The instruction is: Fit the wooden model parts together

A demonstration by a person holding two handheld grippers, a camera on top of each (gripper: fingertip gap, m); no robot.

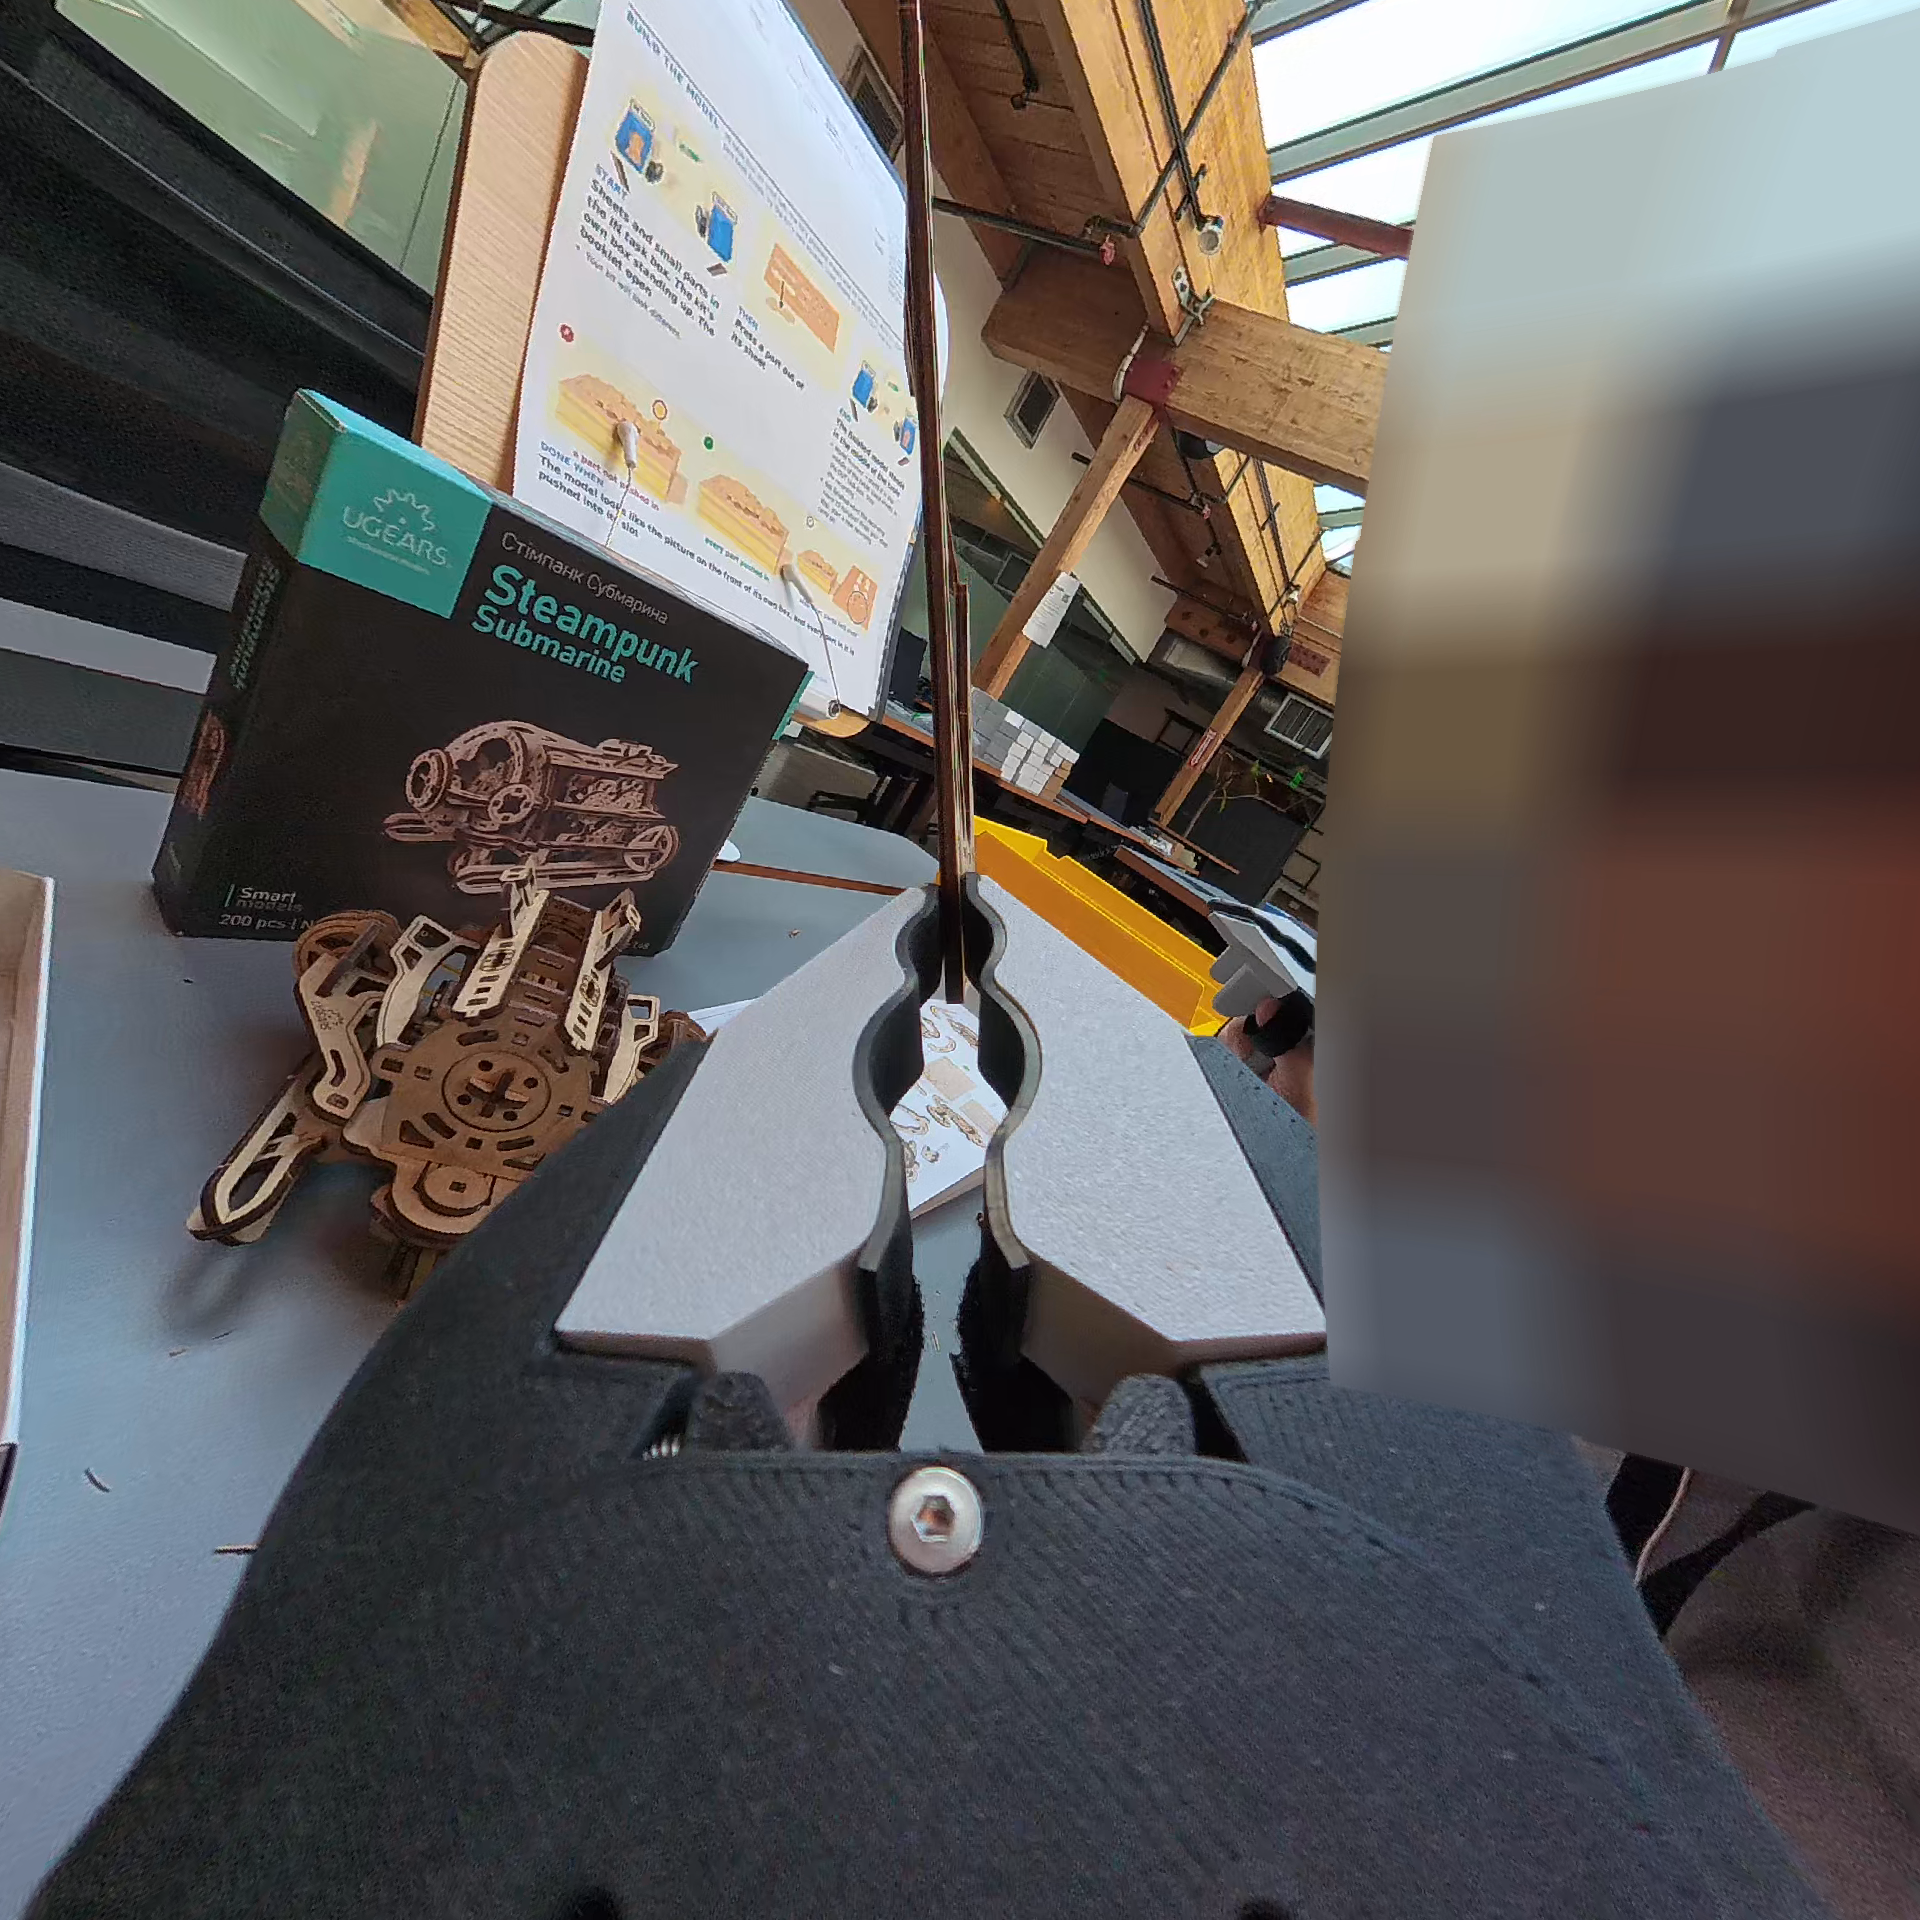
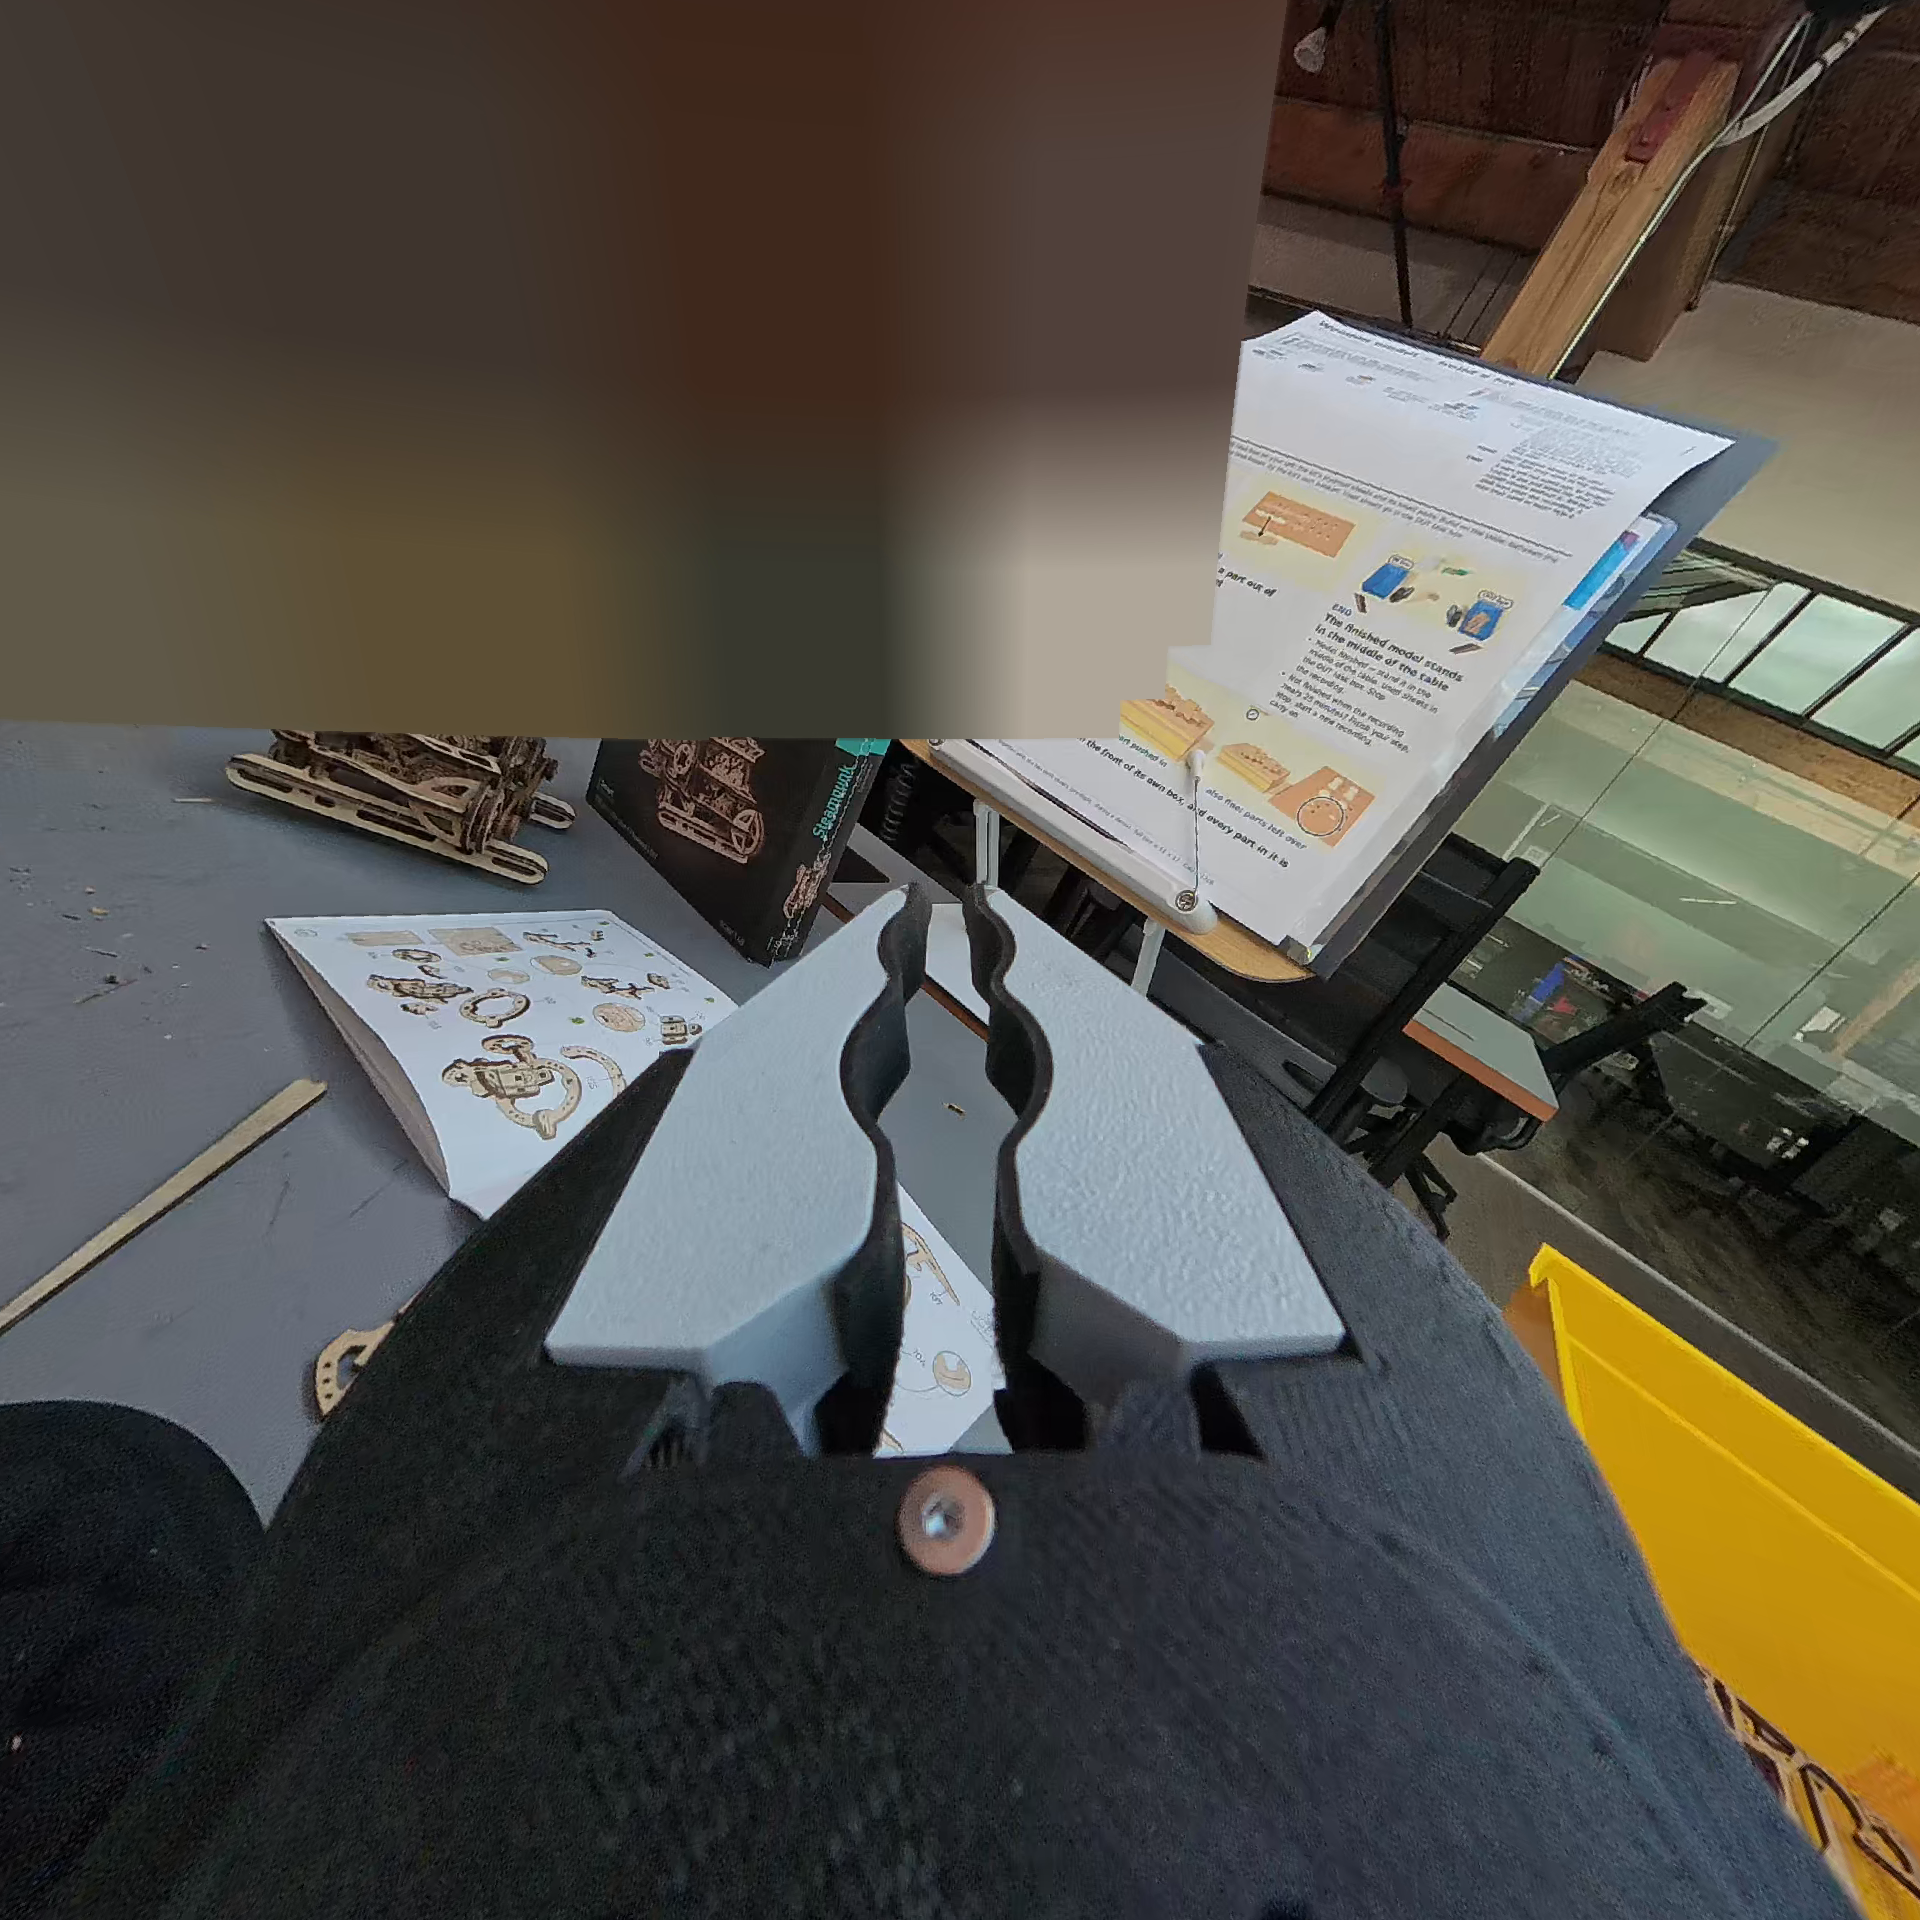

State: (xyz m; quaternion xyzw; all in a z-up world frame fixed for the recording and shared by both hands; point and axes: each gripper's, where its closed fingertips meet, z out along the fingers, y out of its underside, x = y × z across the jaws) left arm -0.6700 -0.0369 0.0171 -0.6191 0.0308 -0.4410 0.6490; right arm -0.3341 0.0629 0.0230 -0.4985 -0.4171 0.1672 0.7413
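Your left gripper (image 1: pixel 954 940) is clamped on one thin wooden sheet (image 1: pixel 928 468), seen edge-on and standing straight up from the fingertips. Your right gripper (image 2: pixel 945 920) holds nothing; its jaws stand slightly apart, with the grey table (image 2: pixel 156 1122) showing through the gap.

You have one part-built wooden model (image 1: pixel 457 1049) on the table, left of the left gripper and just in front of the single dark kit box (image 1: pixel 468 717). One open instruction booklet (image 2: pixel 488 1018) lies flat beneath and left of the right gripper. Left of that lie one loose wooden strip (image 2: pixel 166 1195) and one small curved wooden part (image 2: pixel 348 1361), half hidden by the gripper body. One instruction sheet (image 2: pixel 1403 623) is propped on a stand past the table's far edge. One yellow bin (image 2: pixel 1714 1507) sits at your right, beyond the table's edge.

Bare table lies between booklet and strip; small wood crumbs dot the left side.
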